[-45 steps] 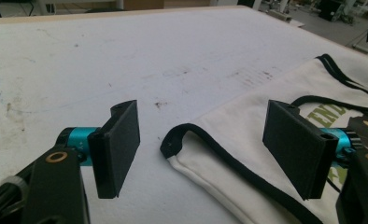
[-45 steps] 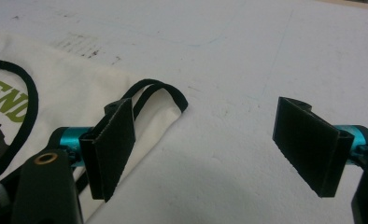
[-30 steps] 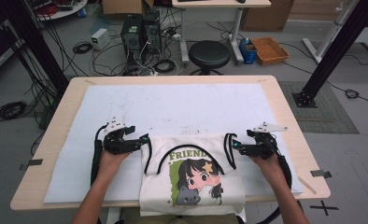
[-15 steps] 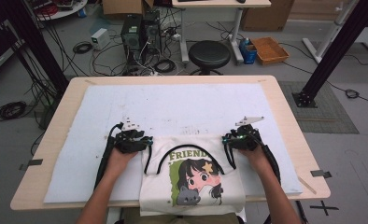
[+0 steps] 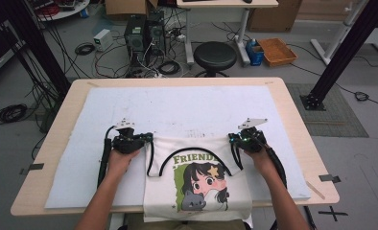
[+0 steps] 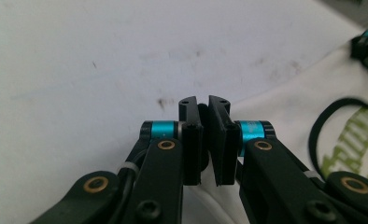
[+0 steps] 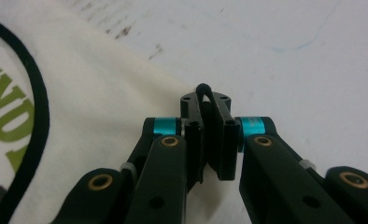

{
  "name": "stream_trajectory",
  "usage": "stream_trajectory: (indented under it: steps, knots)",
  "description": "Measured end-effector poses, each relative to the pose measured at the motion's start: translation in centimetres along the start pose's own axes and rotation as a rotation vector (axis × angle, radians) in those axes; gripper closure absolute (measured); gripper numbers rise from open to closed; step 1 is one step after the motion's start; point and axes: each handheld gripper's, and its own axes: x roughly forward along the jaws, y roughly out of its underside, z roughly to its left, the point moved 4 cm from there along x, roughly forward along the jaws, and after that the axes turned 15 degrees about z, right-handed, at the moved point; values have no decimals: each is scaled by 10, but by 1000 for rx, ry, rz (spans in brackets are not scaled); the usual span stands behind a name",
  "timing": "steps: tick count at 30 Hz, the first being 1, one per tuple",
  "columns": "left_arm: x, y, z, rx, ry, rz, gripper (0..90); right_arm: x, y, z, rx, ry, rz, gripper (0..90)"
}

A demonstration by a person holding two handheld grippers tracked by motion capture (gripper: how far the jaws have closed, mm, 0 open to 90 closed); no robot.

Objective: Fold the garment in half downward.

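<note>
Left tongs (image 6: 204, 140): jaws have just been closing and are now sitting nearly together, with the cream fabric of the shirt (image 5: 196, 189) running in between them at its left shoulder corner. In the left gripper view a thin slit is showing between the pads; how hard they are pinching I cannot tell.

Right tongs (image 7: 209, 140): jaws have just been closing too, and are now clamping the right shoulder corner. A loop of the black trim (image 7: 204, 95) is poking up between the jaw tips in the right gripper view.

High view: left tongs (image 5: 146, 140) and right tongs (image 5: 233, 140) are sitting at the two top corners of the shirt, each held by a hand, with forearms coming in from the near edge. Black cables are trailing back along both forearms.

Shirt is lying flat, print side up, on the white mat (image 5: 177, 108) at the near middle of the table (image 5: 292, 110). Its bottom hem is hanging over the near edge. Print is showing a cartoon girl under green lettering, with a black-trimmed neckline arcing above it.

Mat is showing a few dark smudges beyond the collar.

Beyond the table: a round black stool (image 5: 216, 55), computer towers (image 5: 141, 33) with loose cables, and an orange tray (image 5: 277, 50) on the floor.
</note>
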Motion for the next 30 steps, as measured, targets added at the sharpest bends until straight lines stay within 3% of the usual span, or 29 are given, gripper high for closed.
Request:
stream_trajectory:
  steps: [3, 6, 9, 11, 14, 16, 17, 21, 27, 30]
  knots:
    - [0, -7, 7, -23, -2, -25, 838, 0, -9, -5, 17, 17, -35, 852]
    - [-2, -30, 20, -84, -2, -113, 839, 0, -34, -23, 53, 56, -91, 852]
    - [-12, -44, 19, -93, 28, -194, 838, -7, -49, -33, 91, 79, -149, 851]
    - [-18, -46, 14, -67, 43, -216, 837, -14, -51, -35, 108, 63, -194, 851]
    - [-29, -38, 6, -21, 61, -218, 837, -22, -40, -30, 93, 30, -221, 851]
    - [-37, -30, -1, -1, 100, -223, 836, -30, -28, -24, 75, 7, -252, 850]
    - [-37, -30, -1, -1, 100, -223, 836, -30, -28, -24, 75, 7, -252, 850]
    - [-53, -9, -21, 58, 147, -210, 835, -50, 0, -9, 43, -73, -297, 850]
    - [-68, 21, -41, 117, 203, -158, 834, -68, 30, 14, -33, -163, -307, 850]
    - [-72, 38, -49, 151, 215, -109, 834, -69, 46, 24, -37, -202, -282, 849]
